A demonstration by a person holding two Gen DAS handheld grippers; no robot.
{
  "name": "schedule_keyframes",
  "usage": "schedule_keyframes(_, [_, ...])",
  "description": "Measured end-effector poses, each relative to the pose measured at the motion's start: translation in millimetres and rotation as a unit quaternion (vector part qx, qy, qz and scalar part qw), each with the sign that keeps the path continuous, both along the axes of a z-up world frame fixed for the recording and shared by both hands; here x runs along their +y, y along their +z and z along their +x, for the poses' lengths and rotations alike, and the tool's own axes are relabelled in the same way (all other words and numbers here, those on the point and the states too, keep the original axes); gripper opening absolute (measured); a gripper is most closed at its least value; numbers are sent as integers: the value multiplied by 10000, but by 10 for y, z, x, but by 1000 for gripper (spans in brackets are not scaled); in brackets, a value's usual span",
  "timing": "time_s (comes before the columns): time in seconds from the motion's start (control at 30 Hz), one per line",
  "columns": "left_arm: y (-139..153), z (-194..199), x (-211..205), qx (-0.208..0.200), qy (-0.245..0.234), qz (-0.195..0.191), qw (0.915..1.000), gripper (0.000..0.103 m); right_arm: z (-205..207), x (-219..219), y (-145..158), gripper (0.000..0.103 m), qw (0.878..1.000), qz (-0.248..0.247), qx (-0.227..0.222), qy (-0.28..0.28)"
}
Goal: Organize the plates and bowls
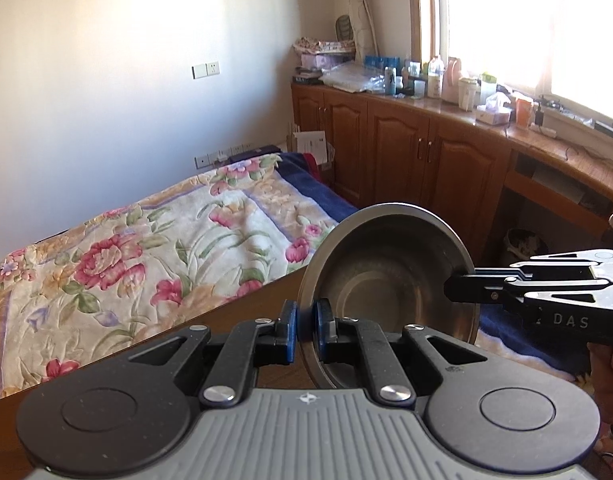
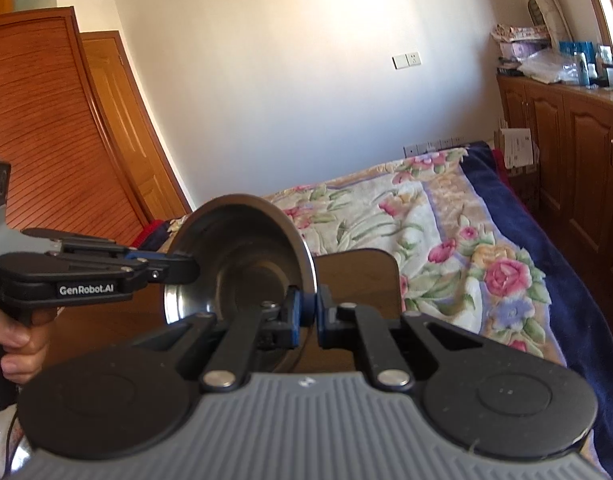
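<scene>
1. I held the round stainless-steel bowl [image 1: 386, 280] on edge, in the air ahead of me above the brown wooden tabletop [image 1: 246, 312].
2. My left gripper [image 1: 305, 330] had its jaws pinched shut on the near rim.
3. My right gripper [image 2: 306, 316] clamped the opposite rim, probably to steady the tilt.

White letters "DAS" stand on the black side of the right hand-held gripper [image 1: 452, 294], the word's beginning cut off at its edge; "GenRobot.AI" stands in white on the side of the left hand-held gripper [image 2: 186, 270]; other labels are too small to read.
</scene>
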State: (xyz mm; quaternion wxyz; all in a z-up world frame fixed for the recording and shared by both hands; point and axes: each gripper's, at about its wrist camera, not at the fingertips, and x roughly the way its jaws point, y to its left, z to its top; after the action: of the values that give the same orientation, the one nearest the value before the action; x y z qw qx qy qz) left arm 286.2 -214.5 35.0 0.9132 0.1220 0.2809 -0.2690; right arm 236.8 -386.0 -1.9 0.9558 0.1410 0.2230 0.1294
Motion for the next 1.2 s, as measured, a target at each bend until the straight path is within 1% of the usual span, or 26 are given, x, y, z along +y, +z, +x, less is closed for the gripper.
schedule_keyframes(0.43, [277,-412,210,-322,-58,-159,9993,11,-268,98,258,9,9993,-194,-303,-41])
schedule_keyframes(0.9, [486,-933,531,-626,-33,-372,9973,11,-592,304,488,9,9974,-430,-579,-30])
schedule_keyframes(1.2, [440,-1280,767,-676,43,-561,9961,11,-798,442,544,9,9965,-468,-691,31])
